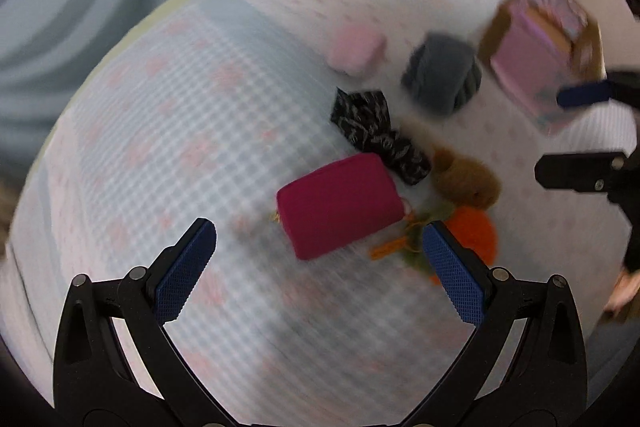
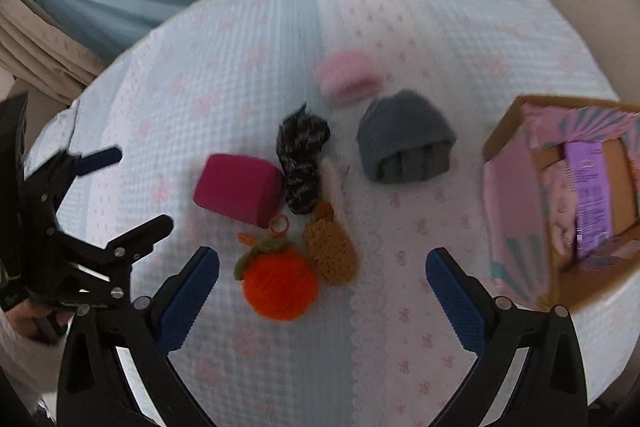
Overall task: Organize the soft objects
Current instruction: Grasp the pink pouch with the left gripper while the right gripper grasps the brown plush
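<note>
Soft objects lie clustered on a quilted, waffle-textured bedspread (image 2: 400, 327) ahead of both grippers: a boxy magenta pouch (image 2: 239, 189), a crumpled black patterned cloth (image 2: 301, 163) touching it, a fuzzy orange knitted ball (image 2: 279, 287) with a green stalk, a shaggy brown tuft (image 2: 331, 253) beside it, a rolled grey fabric bundle (image 2: 404, 143) and a fluffy pink piece (image 2: 348, 75) farther off. An open cardboard box (image 2: 508, 131) sits to the right. The right gripper (image 2: 322, 269) and left gripper (image 1: 320, 241) both stand wide and empty, with bare bedspread close in front of each.
</note>
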`<control>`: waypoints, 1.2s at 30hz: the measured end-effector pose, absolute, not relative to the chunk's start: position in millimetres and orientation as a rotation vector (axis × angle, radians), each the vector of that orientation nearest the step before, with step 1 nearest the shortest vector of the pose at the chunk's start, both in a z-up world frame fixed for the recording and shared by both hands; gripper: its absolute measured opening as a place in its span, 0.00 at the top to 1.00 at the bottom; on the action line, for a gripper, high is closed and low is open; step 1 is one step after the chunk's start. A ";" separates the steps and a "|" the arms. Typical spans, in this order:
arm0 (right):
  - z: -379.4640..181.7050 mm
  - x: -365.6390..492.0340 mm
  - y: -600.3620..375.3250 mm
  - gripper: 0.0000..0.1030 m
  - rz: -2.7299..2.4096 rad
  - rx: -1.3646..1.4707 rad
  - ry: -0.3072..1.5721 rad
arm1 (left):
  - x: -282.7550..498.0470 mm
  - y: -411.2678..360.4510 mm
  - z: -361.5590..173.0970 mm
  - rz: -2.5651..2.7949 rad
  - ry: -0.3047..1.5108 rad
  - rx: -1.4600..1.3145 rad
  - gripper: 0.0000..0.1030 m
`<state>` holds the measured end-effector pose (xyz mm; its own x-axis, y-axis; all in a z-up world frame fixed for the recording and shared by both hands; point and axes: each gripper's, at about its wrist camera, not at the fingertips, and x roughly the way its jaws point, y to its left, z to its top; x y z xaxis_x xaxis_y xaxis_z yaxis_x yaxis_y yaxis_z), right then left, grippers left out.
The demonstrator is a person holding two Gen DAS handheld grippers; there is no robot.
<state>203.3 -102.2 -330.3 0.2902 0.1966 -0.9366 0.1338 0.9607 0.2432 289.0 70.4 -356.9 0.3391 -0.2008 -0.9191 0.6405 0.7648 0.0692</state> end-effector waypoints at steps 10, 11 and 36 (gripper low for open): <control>-401.2 218.5 -116.1 0.17 0.062 0.384 1.368 | 316.0 34.6 -434.4 -0.827 1.071 0.774 0.00; -408.8 219.4 -116.3 0.18 0.067 0.395 1.376 | 317.2 32.7 -439.1 -0.846 1.066 0.794 0.00; -426.4 215.9 -107.3 0.64 0.103 0.413 1.385 | 321.2 13.4 -471.5 -0.980 1.079 0.922 0.50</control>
<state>215.9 -107.3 -426.4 0.1925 0.3098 -0.9311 0.1688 0.9243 0.3424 321.2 13.4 -471.5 0.1766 -0.1758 -0.9685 0.9471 0.2981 0.1187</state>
